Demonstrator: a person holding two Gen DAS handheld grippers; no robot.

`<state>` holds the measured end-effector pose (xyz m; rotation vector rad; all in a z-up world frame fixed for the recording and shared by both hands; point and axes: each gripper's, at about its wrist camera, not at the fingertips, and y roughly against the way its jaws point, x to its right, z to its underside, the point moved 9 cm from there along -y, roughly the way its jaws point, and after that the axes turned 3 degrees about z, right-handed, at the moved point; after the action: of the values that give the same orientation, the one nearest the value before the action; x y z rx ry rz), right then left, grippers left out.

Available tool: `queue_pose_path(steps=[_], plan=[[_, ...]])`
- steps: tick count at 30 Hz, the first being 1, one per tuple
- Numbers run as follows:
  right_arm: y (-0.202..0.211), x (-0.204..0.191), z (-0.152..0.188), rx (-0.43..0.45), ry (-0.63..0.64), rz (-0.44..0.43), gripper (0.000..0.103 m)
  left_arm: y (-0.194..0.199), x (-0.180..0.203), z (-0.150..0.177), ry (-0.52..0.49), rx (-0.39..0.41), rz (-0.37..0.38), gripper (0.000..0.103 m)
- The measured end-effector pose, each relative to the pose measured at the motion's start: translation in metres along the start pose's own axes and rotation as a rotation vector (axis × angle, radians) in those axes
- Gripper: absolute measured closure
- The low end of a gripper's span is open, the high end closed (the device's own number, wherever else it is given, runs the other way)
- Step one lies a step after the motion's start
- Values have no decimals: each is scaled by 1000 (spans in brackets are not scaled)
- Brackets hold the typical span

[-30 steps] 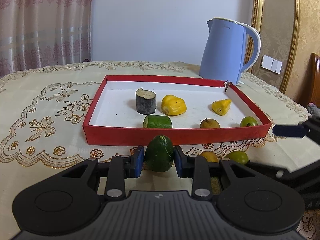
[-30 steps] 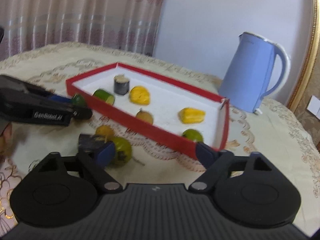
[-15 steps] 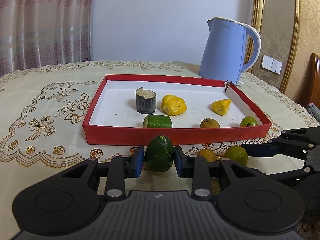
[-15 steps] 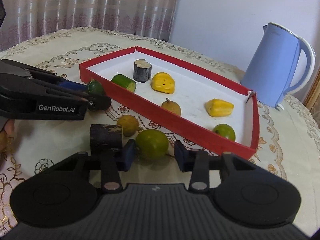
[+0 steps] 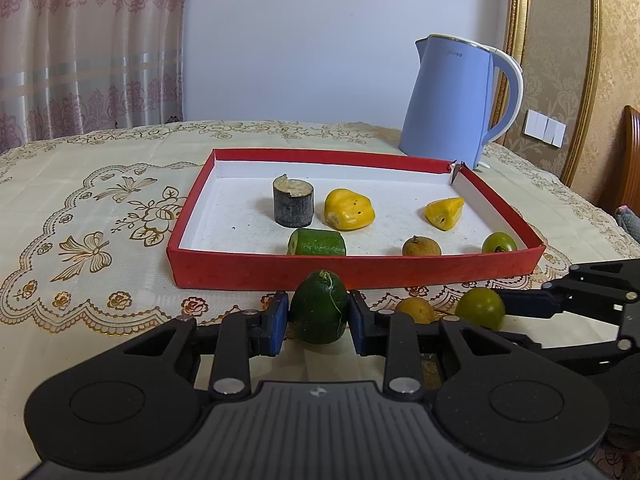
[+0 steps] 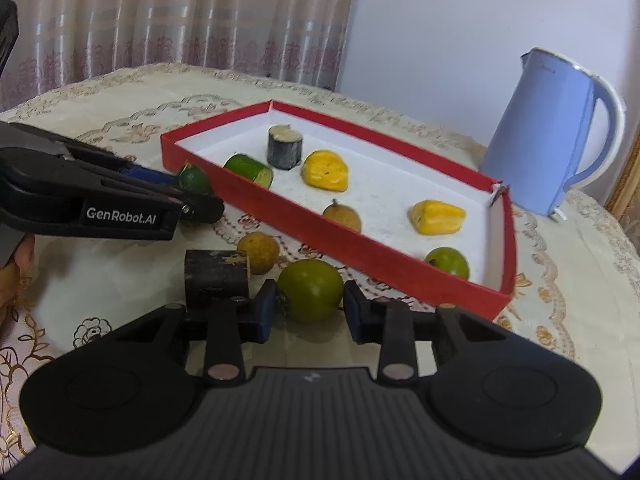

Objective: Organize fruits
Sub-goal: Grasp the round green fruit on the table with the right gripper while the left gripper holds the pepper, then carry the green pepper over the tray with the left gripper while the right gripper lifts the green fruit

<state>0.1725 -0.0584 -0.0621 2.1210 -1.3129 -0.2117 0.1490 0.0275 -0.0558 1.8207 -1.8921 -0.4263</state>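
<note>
My left gripper (image 5: 319,314) is shut on a dark green oval fruit (image 5: 318,308), held just in front of the red tray's (image 5: 360,273) near wall. In the right wrist view, my right gripper (image 6: 310,312) has its jaws closing on a round green fruit (image 6: 310,290) on the tablecloth, and both blue pads touch its sides. The tray holds a dark cylinder piece (image 5: 293,208), two yellow pieces (image 5: 349,209), a green cut piece (image 5: 317,242), a small brown fruit (image 5: 421,246) and a small green fruit (image 5: 499,243).
On the cloth to the left of my right gripper lie a brown round fruit (image 6: 258,253) and a dark cylinder piece (image 6: 216,276). A blue kettle (image 5: 452,100) stands behind the tray's far right corner. A person's hand shows at the left edge (image 6: 22,256).
My right gripper went from wide open to closed around the round green fruit, which now sits centred between its pads. The left gripper and its fruit have not moved.
</note>
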Motion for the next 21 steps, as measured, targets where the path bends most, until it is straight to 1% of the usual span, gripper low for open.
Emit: queue_pose_path(steps=[3,6,12,14,17,21], plan=[[8,2,2,16,-19,-10,70,0,0,0,-2,1,-3,72],[16,13,5,45,-67,-5,70,0,0,0,-5,4,-9,72],[26,48,5,126,-171,49,70,2,6,-2,-49,10,-31,72],[23,54,9,125,-216,29,70,2,9,-3,-62,8,-33,72],[23,56,9,139,-232,5,70,1,14,-9,-70,7,-33,72],[23,54,8,150,-232,-15,70,-1,23,-35,-98,35,-33,72]])
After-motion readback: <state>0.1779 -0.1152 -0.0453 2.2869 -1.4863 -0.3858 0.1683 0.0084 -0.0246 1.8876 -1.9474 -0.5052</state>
